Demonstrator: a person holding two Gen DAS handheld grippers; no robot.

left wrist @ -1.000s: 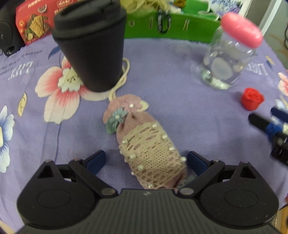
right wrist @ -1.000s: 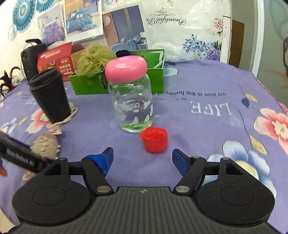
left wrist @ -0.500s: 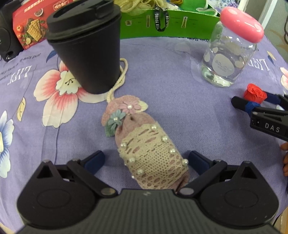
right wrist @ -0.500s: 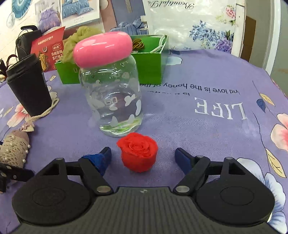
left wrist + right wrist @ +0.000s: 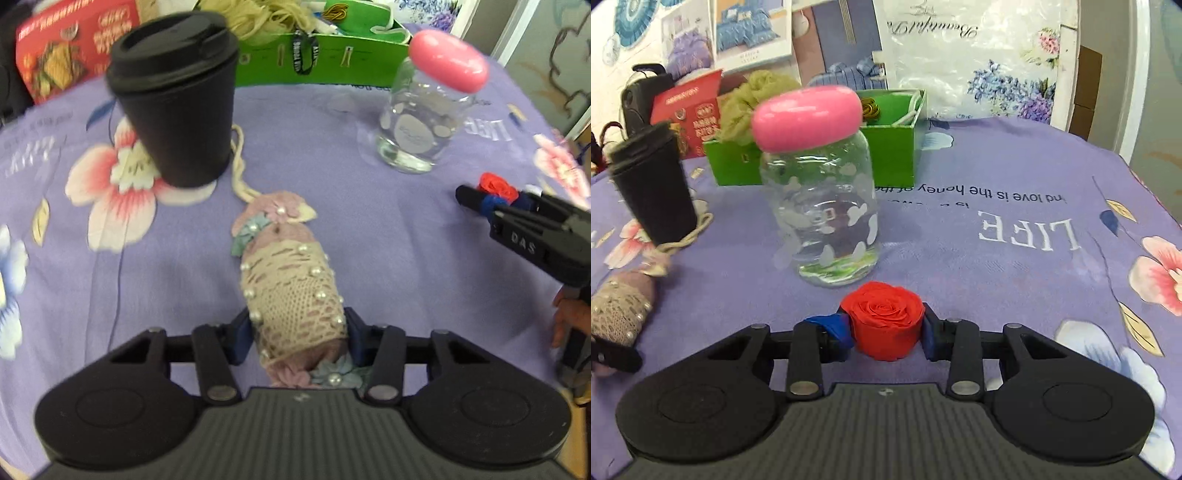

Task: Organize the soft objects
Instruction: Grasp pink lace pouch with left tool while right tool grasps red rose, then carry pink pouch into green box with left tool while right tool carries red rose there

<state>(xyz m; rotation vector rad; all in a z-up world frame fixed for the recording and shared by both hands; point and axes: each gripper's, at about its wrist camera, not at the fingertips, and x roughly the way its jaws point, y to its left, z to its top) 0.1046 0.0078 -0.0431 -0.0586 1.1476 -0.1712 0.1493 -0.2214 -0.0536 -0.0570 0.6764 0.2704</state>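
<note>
A pink lace pouch (image 5: pixel 291 291) with pearls and fabric flowers lies on the purple floral cloth, its cord running back to the black cup. My left gripper (image 5: pixel 297 332) is closing on the pouch's near end, and both blue pads press its sides. The pouch also shows at the left edge of the right wrist view (image 5: pixel 618 306). A red fabric rose (image 5: pixel 882 319) sits just in front of the glass jar. My right gripper (image 5: pixel 886 328) is closing on it, pads touching both sides. From the left wrist view that gripper (image 5: pixel 491 201) reaches in from the right around the rose (image 5: pixel 495 184).
A black lidded cup (image 5: pixel 177 99) stands behind the pouch. A clear glass jar (image 5: pixel 823 221) with a pink lid stands beyond the rose. A green box (image 5: pixel 894 147) holding a yellow-green loofah (image 5: pixel 750 103) sits at the back, with a red carton (image 5: pixel 74 44) to its left.
Both grippers have gone from wide open to closed: the left around the lace pouch, the right around the red rose. The right gripper also came forward until the rose sat between its pads.
</note>
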